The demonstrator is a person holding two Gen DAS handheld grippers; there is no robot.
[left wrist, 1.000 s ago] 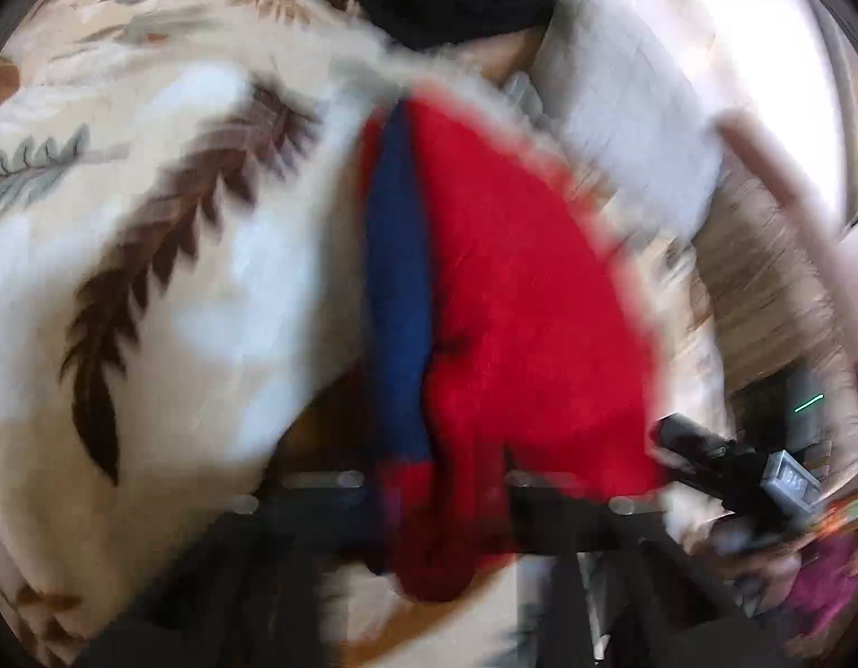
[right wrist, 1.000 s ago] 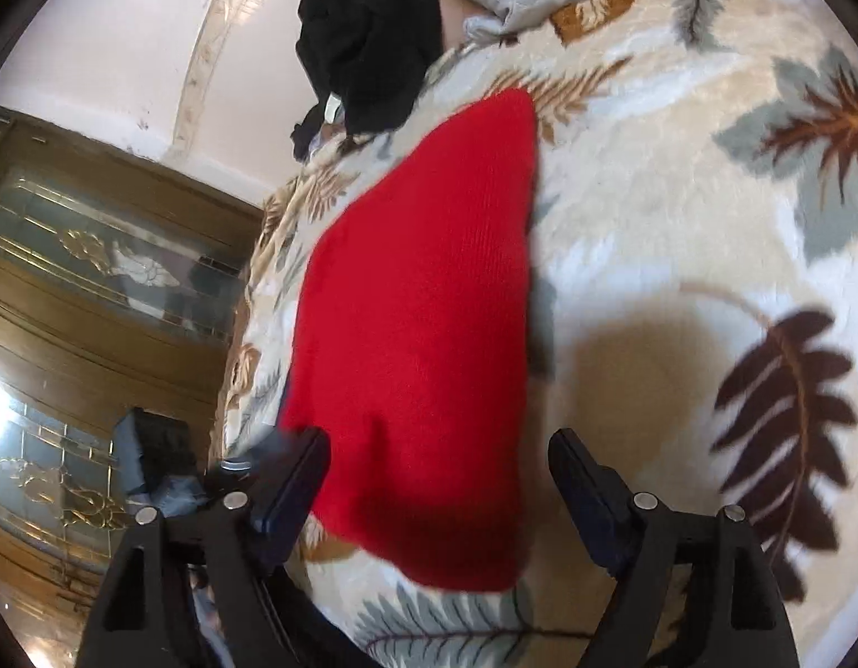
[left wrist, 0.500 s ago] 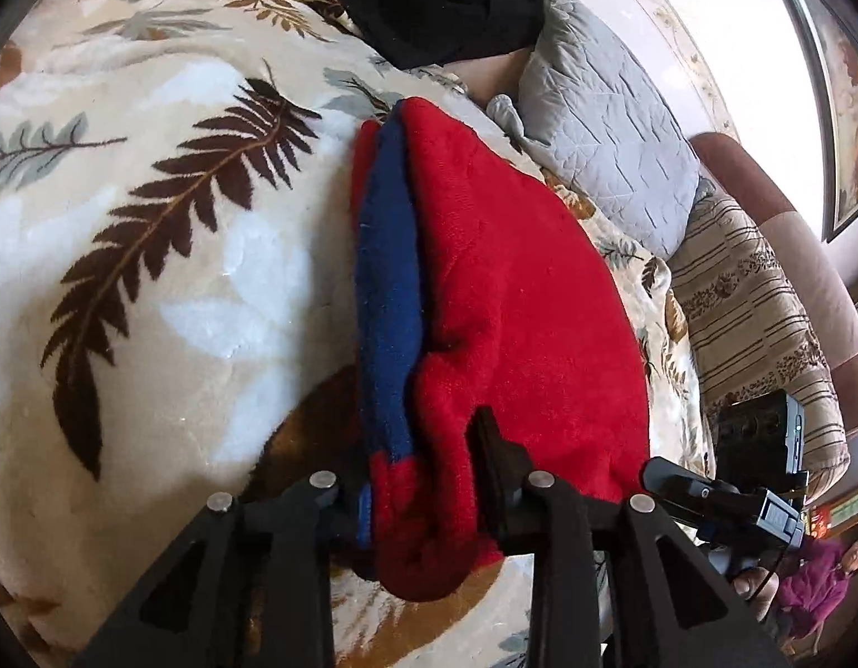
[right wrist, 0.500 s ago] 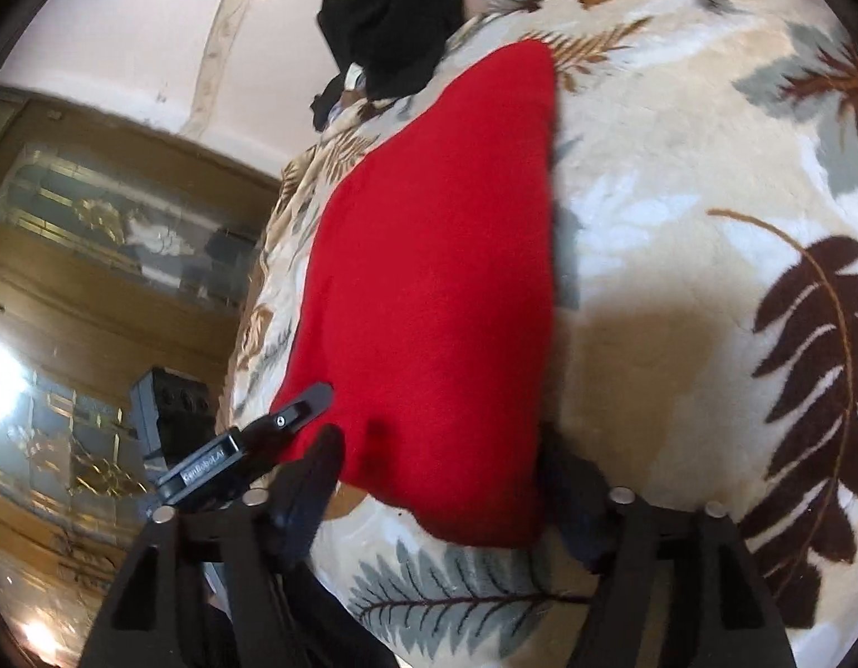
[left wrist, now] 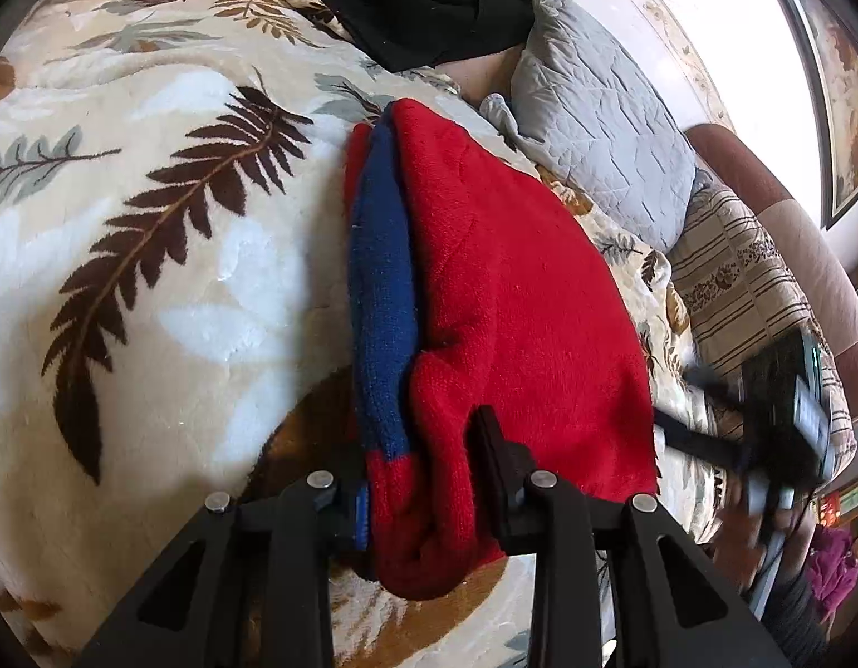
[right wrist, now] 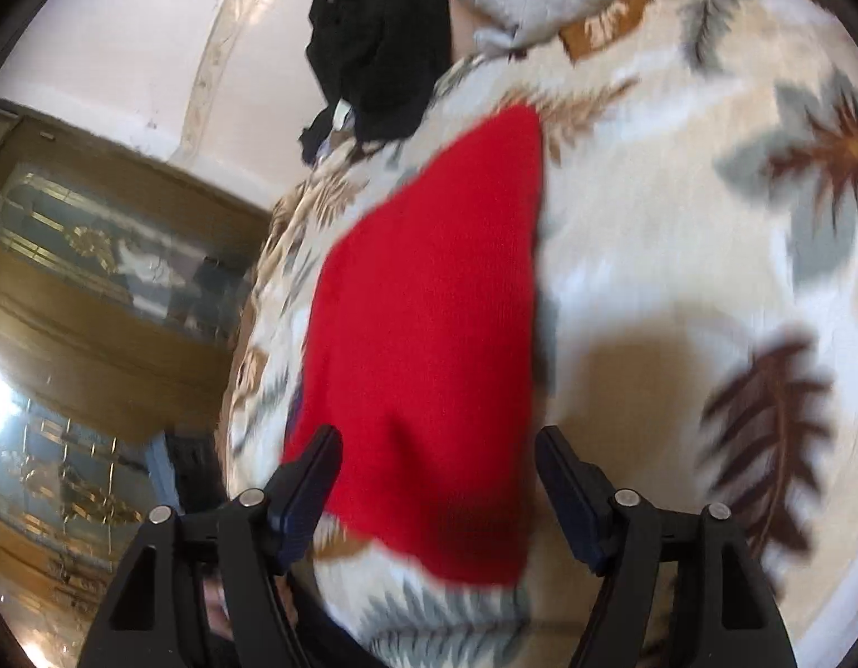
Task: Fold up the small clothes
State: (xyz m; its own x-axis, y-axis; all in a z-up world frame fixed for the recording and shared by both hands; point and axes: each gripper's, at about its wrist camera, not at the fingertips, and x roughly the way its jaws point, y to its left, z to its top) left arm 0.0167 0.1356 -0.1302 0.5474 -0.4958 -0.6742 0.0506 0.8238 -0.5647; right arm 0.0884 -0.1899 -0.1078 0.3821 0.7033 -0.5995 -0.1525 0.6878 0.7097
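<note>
A folded red garment (left wrist: 512,289) with a blue band along its left edge lies on the leaf-patterned blanket (left wrist: 178,278). My left gripper (left wrist: 423,462) has the garment's near corner bunched between its jaws, and the pads touch the fold on both sides. In the right wrist view the same red garment (right wrist: 429,306) lies flat under my right gripper (right wrist: 437,437). Its jaws are opening wide, one on each side of the cloth's near end, and neither pad touches it. The right gripper (left wrist: 785,406) also shows blurred at the right of the left wrist view.
A heap of black clothes (left wrist: 440,0) lies at the far end of the bed beside a grey quilted pillow (left wrist: 596,128). A striped cushion (left wrist: 735,289) lies to the right. A wooden glass-door cabinet (right wrist: 94,278) stands past the bed's left edge. A person in purple (left wrist: 835,562) sits at the lower right.
My right gripper has let go of the red garment, spread its jaws and lifted a little. My left gripper has loosened around the bunched corner, and the garment now lies still.
</note>
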